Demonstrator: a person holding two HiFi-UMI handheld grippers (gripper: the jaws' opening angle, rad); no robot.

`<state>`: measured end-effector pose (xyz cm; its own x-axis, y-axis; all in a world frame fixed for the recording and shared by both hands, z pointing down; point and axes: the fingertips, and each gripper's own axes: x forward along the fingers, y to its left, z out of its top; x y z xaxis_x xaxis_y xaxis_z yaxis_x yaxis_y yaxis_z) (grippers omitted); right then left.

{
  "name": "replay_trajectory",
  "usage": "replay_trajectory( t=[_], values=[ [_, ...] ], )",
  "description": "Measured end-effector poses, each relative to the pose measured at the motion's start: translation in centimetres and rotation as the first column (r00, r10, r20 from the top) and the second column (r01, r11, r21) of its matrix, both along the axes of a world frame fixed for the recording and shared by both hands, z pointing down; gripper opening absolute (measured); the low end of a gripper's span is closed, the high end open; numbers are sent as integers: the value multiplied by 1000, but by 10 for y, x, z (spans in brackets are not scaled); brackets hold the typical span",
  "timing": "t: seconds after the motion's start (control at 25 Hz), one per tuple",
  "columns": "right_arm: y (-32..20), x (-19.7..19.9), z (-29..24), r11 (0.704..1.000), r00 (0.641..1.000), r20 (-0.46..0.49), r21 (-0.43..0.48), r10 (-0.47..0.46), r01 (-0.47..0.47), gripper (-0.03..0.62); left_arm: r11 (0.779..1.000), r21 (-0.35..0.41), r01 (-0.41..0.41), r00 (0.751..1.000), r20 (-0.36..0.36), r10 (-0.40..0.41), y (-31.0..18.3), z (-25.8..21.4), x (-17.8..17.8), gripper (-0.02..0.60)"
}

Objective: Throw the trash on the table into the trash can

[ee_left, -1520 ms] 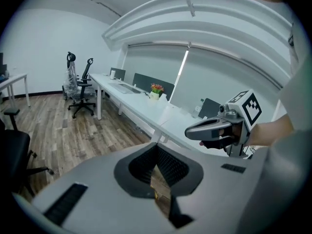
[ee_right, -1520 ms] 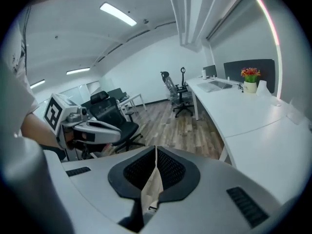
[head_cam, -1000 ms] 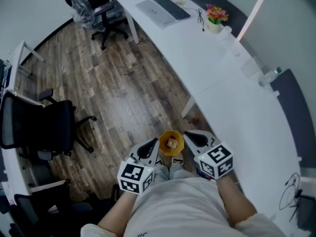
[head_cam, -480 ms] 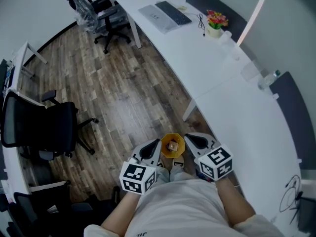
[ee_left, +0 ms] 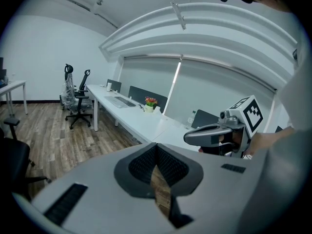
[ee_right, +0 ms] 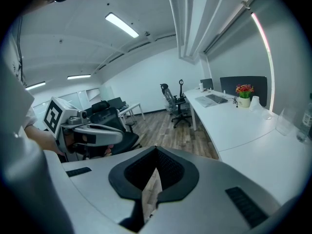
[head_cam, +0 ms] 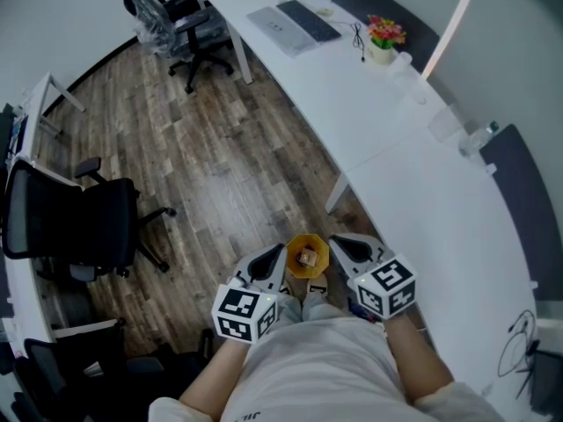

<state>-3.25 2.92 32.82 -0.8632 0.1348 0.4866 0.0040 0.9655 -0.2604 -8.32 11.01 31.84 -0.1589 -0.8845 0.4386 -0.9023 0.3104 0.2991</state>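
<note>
Trash can (head_cam: 317, 243) on floor (head_cam: 220, 165) between left gripper (head_cam: 278, 254) and right gripper (head_cam: 333, 241); table (head_cam: 422, 200) along its right; keyboard (head_cam: 305, 14) on table's far end; office chair (head_cam: 70, 227) well left

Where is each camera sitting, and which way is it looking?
Head view: on the person's head, looking steeply down at the wood floor, the desk and the yellow trash can; shows the left gripper, right gripper and shirt.
Left gripper view: on the left gripper, looking along its shut jaws toward the desk; shows the right gripper.
Right gripper view: on the right gripper, looking along its shut jaws toward the office chairs; shows the left gripper.
Shared: both gripper views see the desk with the flower pot.
</note>
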Motion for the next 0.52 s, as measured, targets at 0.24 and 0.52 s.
replay_trajectory(
  t=[0.24, 0.52],
  values=[
    [-2, 5, 2, 1000, 1000, 7, -16, 11, -11, 31, 1000, -13, -2, 1000, 7, 3, 3, -1, 6, 2],
    [-2, 11, 4, 1000, 1000, 11, -20, 24, -23, 31, 1000, -24, -6, 1000, 18, 6, 7, 0, 13, 2]
  ],
)
